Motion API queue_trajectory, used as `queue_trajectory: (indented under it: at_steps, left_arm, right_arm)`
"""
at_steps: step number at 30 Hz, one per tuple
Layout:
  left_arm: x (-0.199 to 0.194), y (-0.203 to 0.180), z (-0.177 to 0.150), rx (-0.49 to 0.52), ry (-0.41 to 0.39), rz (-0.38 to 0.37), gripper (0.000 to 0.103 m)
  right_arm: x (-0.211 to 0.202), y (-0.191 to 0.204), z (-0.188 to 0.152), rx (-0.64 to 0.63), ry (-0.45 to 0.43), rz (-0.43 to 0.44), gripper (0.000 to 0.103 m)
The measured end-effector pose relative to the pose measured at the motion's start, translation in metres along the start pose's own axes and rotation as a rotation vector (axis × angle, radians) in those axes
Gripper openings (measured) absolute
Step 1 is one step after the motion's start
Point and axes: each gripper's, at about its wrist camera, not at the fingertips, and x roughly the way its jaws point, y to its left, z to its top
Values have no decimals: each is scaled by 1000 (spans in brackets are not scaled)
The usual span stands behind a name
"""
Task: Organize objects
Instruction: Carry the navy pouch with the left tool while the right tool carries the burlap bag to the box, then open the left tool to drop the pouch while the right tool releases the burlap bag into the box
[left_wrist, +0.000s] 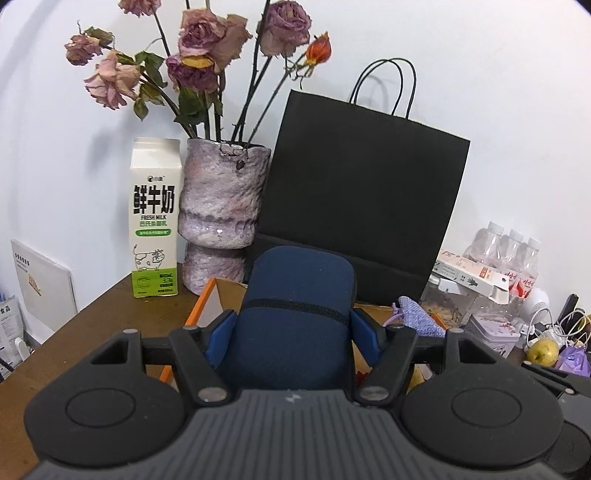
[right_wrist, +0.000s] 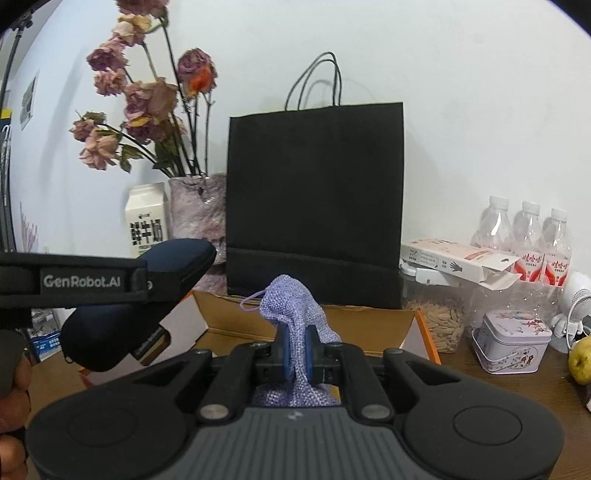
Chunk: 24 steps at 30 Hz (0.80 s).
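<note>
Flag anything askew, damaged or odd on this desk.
Two things stand out. The roses in the mottled purple ceramic vase are wilted and drooping. The white glove carton lies tilted on the clear seed jar with its end flap hanging open. The navy zip case and lilac knit pouch are simply being held.

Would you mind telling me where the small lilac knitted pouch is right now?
The lilac pouch is pinched in the right tool, above the open cardboard box and before the black paper bag; the left-wrist view shows it right of the navy case.
</note>
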Motion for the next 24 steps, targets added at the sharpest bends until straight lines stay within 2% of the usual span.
queue_trajectory:
  at_steps: [9, 14, 17, 18, 19, 20, 21, 22, 24]
  left_arm:
    - [26, 2, -1, 16, 8, 7, 68]
    - [40, 3, -4, 29, 39, 5, 69]
    - [44, 2, -7, 38, 51, 4, 70]
    - [43, 2, -7, 37, 42, 3, 73]
    - [42, 3, -7, 36, 29, 2, 85]
    - [40, 3, -6, 35, 13, 4, 93]
    - [37, 3, -6, 30, -11, 10, 103]
    - [34, 3, -6, 23, -37, 20, 103]
    - [34, 3, -5, 24, -36, 30, 103]
  right_arm:
    - [23, -15, -4, 19, 23, -24, 8]
    - [29, -17, -7, 22, 39, -26, 10]
    - [32, -18, -9, 33, 55, -13, 19]
    - [33, -19, -9, 38, 57, -15, 30]
    - [34, -19, -10, 39, 61, -20, 48]
    - [35, -19, -11, 38, 67, -24, 59]
    - [36, -19, -11, 39, 70, -33, 81]
    - [36, -19, -12, 38, 67, -46, 96]
    - [37, -19, -12, 39, 65, -57, 102]
